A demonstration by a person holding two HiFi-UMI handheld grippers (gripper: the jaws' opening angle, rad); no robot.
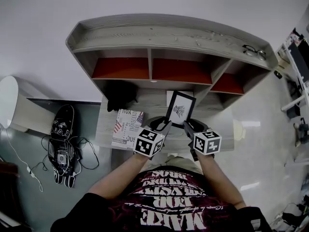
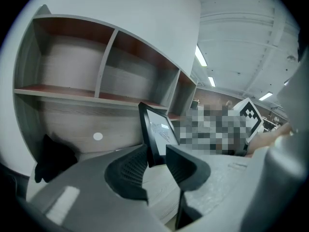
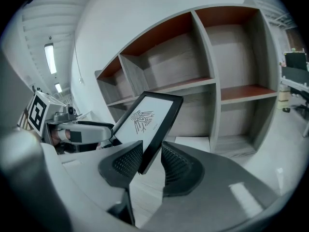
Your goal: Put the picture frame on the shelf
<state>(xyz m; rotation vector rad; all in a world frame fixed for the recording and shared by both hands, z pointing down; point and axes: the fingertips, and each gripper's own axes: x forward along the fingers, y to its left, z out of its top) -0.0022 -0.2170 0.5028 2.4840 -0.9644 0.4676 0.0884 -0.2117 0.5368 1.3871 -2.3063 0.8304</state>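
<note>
Holding a gripper in each hand, the person had both clamped on the frame [image 1: 180, 109]. The left gripper [image 1: 161, 124] had its jaws shut on the lower left edge and the right gripper [image 1: 190, 125] had its jaws shut on the lower right. The frame hung tilted back, clear of the desk [image 1: 145, 105], in front of the shelf [image 1: 169, 37] and not yet in any bay.

Only the head view took in the surroundings. A book [image 1: 126, 128] lay flat just left of the left gripper. A white sheet [image 1: 170, 96] sat behind the frame, and cables [image 1: 72, 151] lay tangled on the floor to the left. Glasses [image 1: 254, 51] rested far off on the shelf's top right.

The left gripper view caught the frame nearly edge-on, its black rim wedged between the ribbed jaws, with the other gripper's cube [image 2: 248, 114] beyond it. The right gripper view alone showed the face squarely: a white picture with a small dark bird-like drawing above a line of print too small to read.

A black lump [image 1: 119, 96] sat at the back left of the desk under the shelf, and I could not tell what it was. The frame's back showed in no view. Much of what lay past the frame in the left gripper view could not be made out.
</note>
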